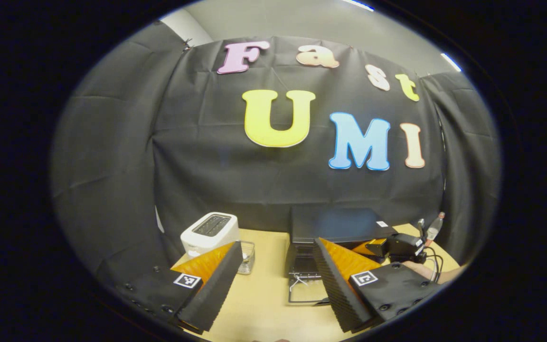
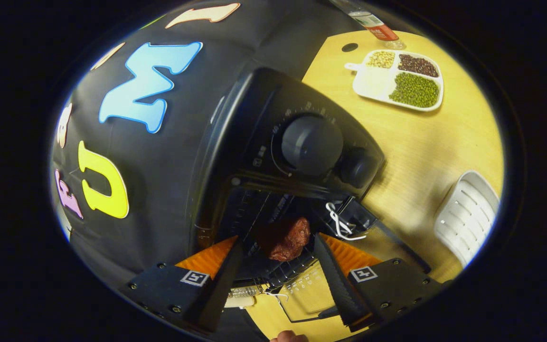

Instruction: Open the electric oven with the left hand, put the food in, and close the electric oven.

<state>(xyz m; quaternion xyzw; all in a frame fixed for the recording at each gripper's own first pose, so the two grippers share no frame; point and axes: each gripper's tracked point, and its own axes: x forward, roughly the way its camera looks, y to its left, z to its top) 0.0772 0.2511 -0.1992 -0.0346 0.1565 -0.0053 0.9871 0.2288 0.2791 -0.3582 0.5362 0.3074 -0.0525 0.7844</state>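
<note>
Black electric oven [image 2: 273,142] open on wooden bench [image 2: 435,142]; reddish food [image 2: 285,240] on its rack. Right gripper [image 2: 278,266] jaws spread; left gripper [image 1: 278,280] jaws spread, empty.

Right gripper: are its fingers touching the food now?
Apart. The right gripper view shows the food lying on the oven rack between the open right gripper, clear of both fingers.

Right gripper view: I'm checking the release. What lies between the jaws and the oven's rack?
The dark red lump of food lies there, resting on the black oven's wire rack between the open jaws.
</note>
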